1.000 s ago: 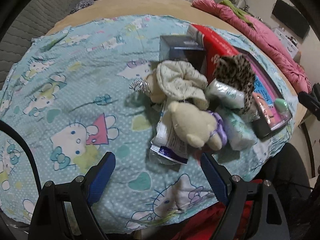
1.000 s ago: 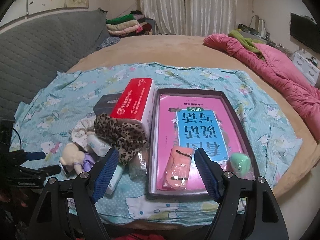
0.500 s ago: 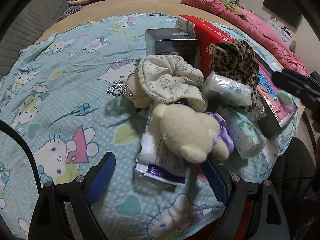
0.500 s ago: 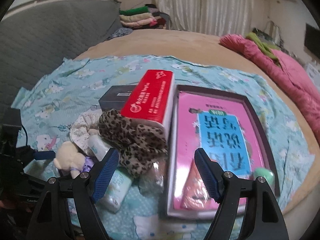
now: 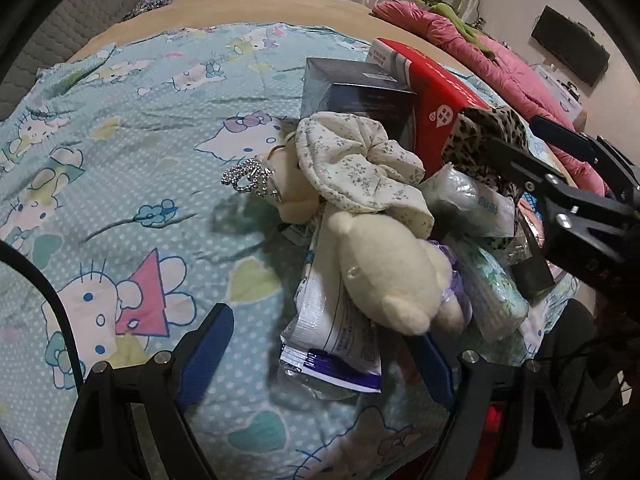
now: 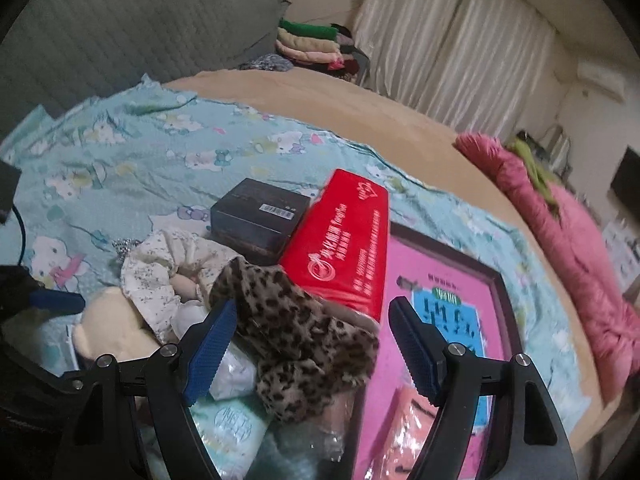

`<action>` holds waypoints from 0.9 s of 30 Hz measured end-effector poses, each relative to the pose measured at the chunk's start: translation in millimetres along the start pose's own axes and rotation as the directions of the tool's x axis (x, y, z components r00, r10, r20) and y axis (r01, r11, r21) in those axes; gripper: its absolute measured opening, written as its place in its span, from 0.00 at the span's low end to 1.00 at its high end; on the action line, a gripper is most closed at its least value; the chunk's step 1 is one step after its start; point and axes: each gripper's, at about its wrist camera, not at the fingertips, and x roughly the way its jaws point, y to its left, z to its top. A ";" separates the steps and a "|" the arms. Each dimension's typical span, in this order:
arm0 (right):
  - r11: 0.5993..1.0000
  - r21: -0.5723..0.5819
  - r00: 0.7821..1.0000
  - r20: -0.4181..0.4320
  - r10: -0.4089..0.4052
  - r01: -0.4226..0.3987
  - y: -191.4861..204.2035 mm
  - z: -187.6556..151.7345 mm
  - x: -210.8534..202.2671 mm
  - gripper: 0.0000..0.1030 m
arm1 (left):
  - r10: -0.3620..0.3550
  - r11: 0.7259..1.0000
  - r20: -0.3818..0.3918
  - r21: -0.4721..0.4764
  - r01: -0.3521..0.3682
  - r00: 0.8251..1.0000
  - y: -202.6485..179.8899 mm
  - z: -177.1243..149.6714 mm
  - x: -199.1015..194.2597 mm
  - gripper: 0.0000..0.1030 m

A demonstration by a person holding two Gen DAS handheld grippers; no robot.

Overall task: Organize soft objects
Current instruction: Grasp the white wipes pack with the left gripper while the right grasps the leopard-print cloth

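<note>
both hand-held grippers wide open, right hand-held gripper straddling leopard scrunchie

bedroom | bed | curtains | folded clothes

Bed is carrying a Hello Kitty sheet. Lying directly on the sheet: dark box at 12 o'clock of the heap, red tissue pack beside it at 3 o'clock, framed pink board further right, plastic packet at 6 o'clock.
</note>
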 end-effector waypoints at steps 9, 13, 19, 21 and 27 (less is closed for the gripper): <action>1.000 -0.005 1.000 0.012 0.027 -0.026 -3.2 -4.5 1.7 0.28 | -0.047 0.998 0.001 -0.030 0.047 0.999 7.9 4.0 3.8 0.72; 0.988 0.099 0.993 -0.004 0.117 -0.116 -20.9 -9.5 -0.8 0.14 | -0.071 0.997 0.003 -0.030 0.071 0.997 9.6 4.3 5.6 0.62; 0.962 0.204 0.983 0.000 0.184 -0.180 -39.3 -19.6 -11.2 0.11 | -0.064 0.998 -0.002 -0.012 0.064 0.998 5.3 2.3 7.7 0.41; 0.954 0.235 0.981 0.001 0.192 -0.187 -45.4 -21.6 -14.8 0.11 | -0.076 0.997 -0.001 -0.018 0.076 0.997 5.3 2.2 8.8 0.39; 0.935 0.288 0.977 0.026 0.209 -0.208 -58.5 -24.2 -25.4 0.11 | -0.093 0.995 0.019 -0.029 0.094 0.995 9.1 0.6 1.4 0.35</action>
